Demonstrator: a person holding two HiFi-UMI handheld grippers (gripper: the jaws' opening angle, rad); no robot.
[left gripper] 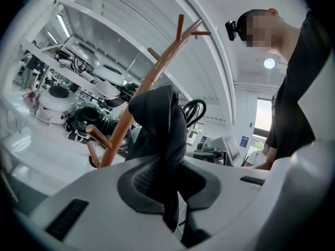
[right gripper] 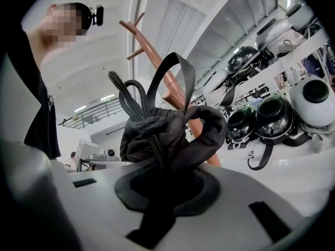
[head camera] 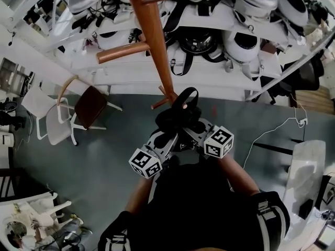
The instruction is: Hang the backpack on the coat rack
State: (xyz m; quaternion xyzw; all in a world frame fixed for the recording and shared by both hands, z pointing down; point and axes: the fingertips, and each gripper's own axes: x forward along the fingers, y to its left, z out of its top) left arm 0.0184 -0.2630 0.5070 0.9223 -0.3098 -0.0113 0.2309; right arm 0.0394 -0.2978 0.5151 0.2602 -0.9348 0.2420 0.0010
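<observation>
A: Hung yet?
B: No. Left tongs (head camera: 163, 140) & right tongs (head camera: 194, 131) both clamped on backpack (head camera: 175, 122), held up just beside coat rack (head camera: 154, 41). Strap loop (right gripper: 190, 77) on no peg (head camera: 123, 52). To do: hook, release.

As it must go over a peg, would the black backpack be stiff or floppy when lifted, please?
Probably floppy: the backpack bunches and folds where the right hand-held gripper pinches it. Its carry loop arches upright, so it may hold open for a coat rack peg. It looks thin, so likely light.
</observation>
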